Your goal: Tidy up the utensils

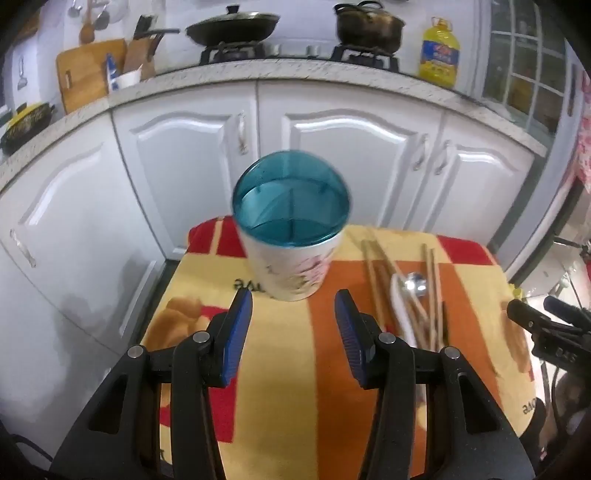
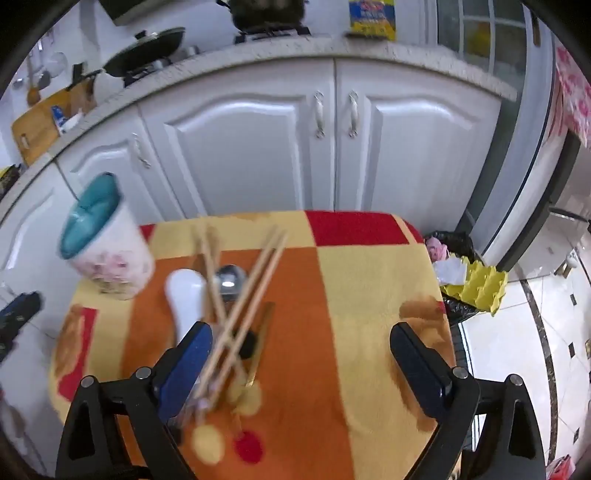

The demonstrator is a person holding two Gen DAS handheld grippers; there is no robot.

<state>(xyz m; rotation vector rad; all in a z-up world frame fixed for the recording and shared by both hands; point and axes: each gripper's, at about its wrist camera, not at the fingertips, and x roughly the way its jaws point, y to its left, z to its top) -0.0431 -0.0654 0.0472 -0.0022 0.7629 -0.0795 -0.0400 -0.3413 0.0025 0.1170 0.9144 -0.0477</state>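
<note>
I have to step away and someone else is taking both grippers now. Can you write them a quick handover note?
Left gripper: open, holding nothing, facing the utensil cup.
Right gripper: open, holding nothing, over the utensil pile.
The cup stands upright on the blanket, nothing in it.
Chopsticks, white spoon and metal spoon lie in a crossed heap right of the cup.
Done: nothing in the cup yet.
Left: move every utensil into the cup.

Wok (image 1: 232, 26) and pot (image 1: 367, 25) on stove; oil bottle (image 1: 439, 51) beside; white cabinets (image 1: 332, 147) below; cutting board (image 1: 86, 72) leaning.
</note>
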